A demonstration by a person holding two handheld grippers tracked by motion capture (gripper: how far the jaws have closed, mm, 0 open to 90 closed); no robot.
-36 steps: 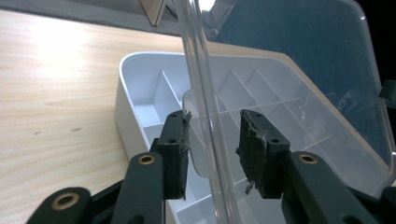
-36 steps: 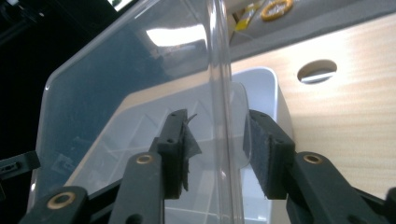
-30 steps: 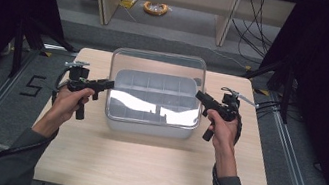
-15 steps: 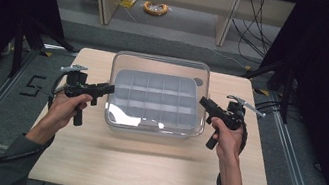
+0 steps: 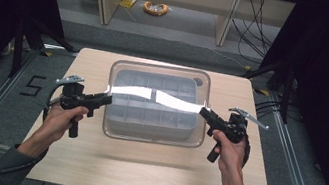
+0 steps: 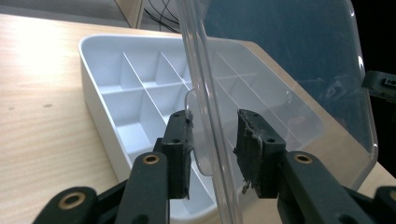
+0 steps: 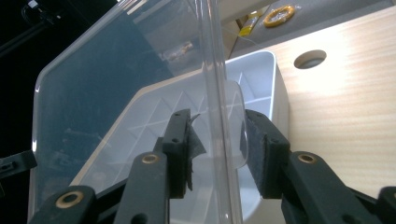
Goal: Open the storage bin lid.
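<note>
Jaws of the left gripper (image 6: 212,149) stand on either side of the clear lid (image 6: 280,70), near its short edge at a small tab; a gap shows between the lid and each pad, so they are parted around it, not clamped. Those of the right gripper (image 7: 217,149) straddle the opposite short edge the same way, a gap on both sides.

Seen from above, the lid (image 5: 161,74) sits in the middle of the frame over the white divided tray (image 5: 150,120), with the left gripper (image 5: 103,98) at its left edge and the right gripper (image 5: 205,113) at its right. Holding both ends probably keeps the wide, flexible lid level and lets it be guided squarely over the tray. Whether it is resting on the tray's rim I cannot tell.

Half a second ago the lid lay more square over the tray with little glare; now a bright reflection band crosses it, suggesting it has tilted.

The wooden table (image 5: 88,171) carries nothing else.
</note>
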